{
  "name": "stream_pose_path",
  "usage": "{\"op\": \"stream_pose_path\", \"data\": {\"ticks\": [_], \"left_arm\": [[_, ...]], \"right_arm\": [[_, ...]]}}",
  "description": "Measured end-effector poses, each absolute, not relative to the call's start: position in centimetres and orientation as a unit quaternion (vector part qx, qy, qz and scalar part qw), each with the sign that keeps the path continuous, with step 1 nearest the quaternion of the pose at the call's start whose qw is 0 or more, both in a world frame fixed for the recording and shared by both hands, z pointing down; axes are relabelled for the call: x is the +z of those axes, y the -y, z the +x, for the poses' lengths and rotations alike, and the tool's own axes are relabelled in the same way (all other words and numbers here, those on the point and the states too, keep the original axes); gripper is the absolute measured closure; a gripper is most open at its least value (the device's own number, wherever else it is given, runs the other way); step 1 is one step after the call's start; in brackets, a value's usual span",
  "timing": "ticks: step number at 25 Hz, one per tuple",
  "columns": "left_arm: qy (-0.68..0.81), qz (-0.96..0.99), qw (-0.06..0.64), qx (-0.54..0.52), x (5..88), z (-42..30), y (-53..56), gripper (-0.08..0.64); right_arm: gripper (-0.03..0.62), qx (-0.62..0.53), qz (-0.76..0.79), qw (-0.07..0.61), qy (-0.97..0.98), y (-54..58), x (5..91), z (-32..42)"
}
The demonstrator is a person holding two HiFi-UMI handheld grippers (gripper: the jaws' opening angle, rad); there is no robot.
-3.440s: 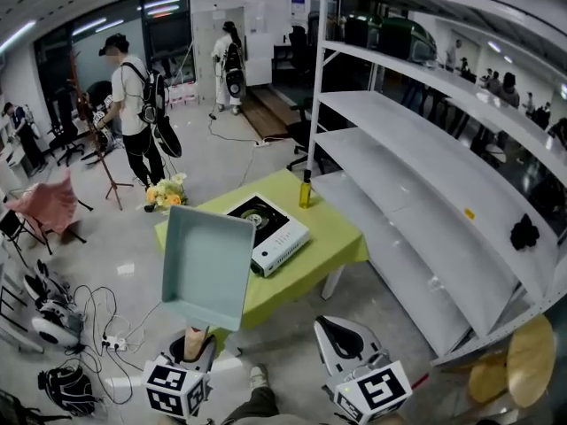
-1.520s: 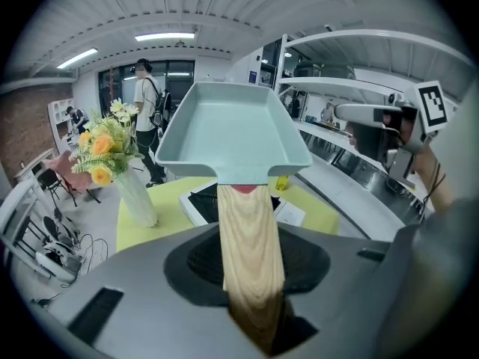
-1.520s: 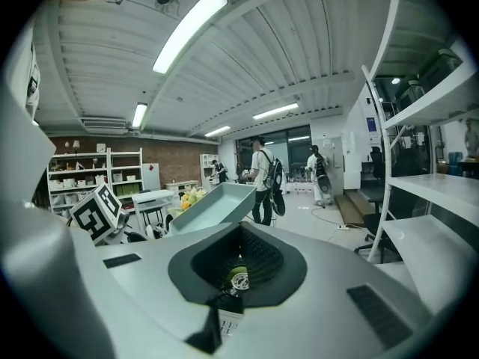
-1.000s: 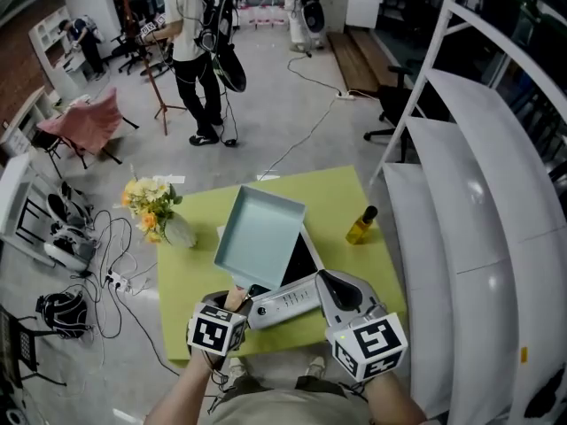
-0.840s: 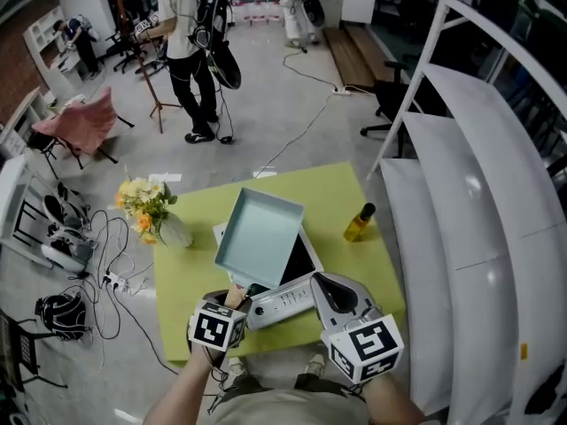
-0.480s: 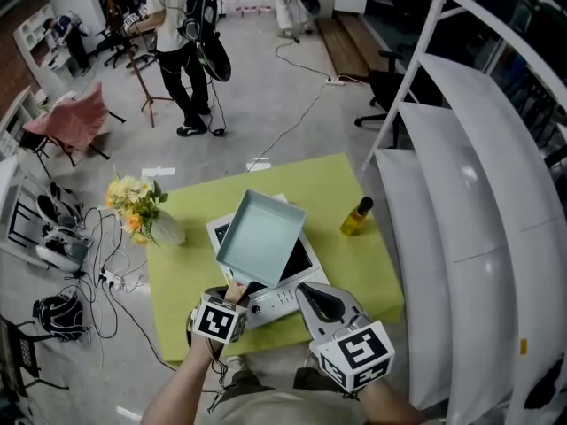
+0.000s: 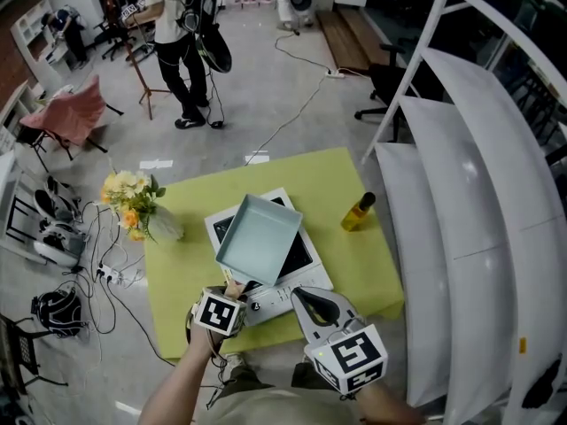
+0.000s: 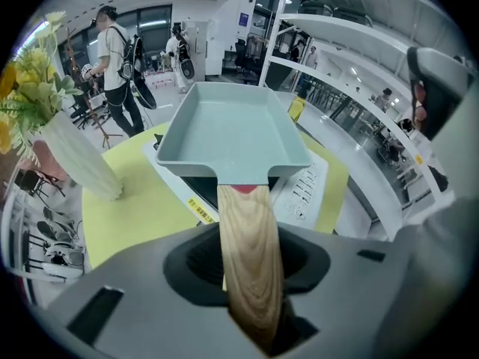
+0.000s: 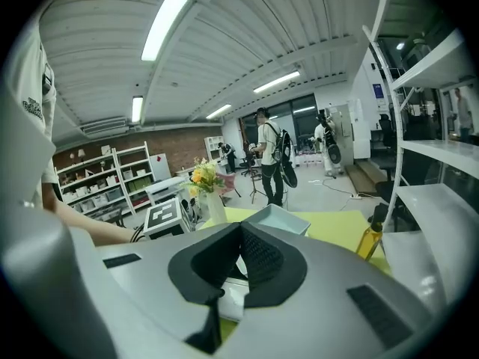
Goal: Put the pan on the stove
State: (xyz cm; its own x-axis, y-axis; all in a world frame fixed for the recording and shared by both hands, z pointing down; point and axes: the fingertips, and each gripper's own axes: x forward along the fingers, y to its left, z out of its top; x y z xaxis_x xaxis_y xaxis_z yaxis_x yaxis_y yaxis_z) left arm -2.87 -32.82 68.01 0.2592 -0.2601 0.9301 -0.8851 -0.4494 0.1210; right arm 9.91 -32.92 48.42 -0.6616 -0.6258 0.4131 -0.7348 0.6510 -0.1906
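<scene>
Lowered pan (image 7: 259, 237) hovers over stove (image 7: 299, 259), in left claw (image 7: 234, 290).

Teal pan (image 8: 232, 129) over the stove (image 8: 307, 189), wooden handle (image 8: 247, 260) between jaws

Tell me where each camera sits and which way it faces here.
Head view: on the person's head, looking steeply down at the table, stove and pan; forearms, left gripper, right gripper show.
Left gripper view: rides the left gripper, facing forward over the pan; its jaws clamp the wooden handle.
Right gripper view: rides the right gripper, facing level across the table; jaws together, empty.
Shared: all three show the pan.
</scene>
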Motion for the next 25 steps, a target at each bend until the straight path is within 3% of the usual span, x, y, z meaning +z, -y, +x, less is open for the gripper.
{"op": "stream_pose_path", "data": {"ticks": [16,25], "left_arm": [[0.398,0.714,0.301,0.491,68.4,-2.7,34.0,0.402],[0.407,0.753,0.252,0.452,63.9,-2.9,33.6,0.319]], "right_arm": [[0.586,0.180,0.396,0.168,0.885,31.9,49.6,11.2],[0.586,0.170,0.407,0.164,0.883,31.6,48.5,11.5]]}}
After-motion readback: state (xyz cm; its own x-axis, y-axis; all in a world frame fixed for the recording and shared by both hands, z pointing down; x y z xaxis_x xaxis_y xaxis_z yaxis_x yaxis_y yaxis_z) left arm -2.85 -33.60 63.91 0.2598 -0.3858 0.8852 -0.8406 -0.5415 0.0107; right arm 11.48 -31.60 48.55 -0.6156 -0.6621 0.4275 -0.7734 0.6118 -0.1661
